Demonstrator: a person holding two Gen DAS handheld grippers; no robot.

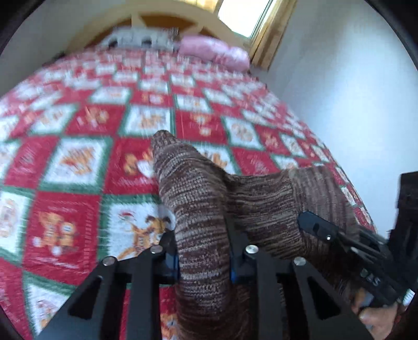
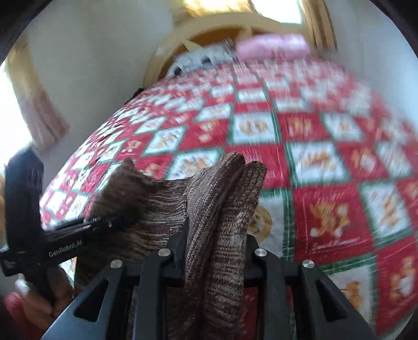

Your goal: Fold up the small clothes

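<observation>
A brown knitted garment [image 1: 198, 198] is held up above the bed between both grippers. My left gripper [image 1: 205, 251] is shut on one bunched end of it. The right gripper shows in the left wrist view [image 1: 324, 232] at the lower right, gripping the other end. In the right wrist view my right gripper [image 2: 216, 248] is shut on a doubled fold of the brown knit [image 2: 222, 198]. The left gripper [image 2: 104, 225] comes in from the left there and pinches the same cloth. The garment's lower part hangs out of sight below the fingers.
A bed with a red, white and green patchwork quilt [image 1: 86, 162] fills both views. A pink pillow [image 1: 216, 52] and a patterned pillow [image 1: 141, 39] lie at the wooden headboard [image 1: 167, 15]. A white wall [image 1: 339, 104] runs along the bed's right side.
</observation>
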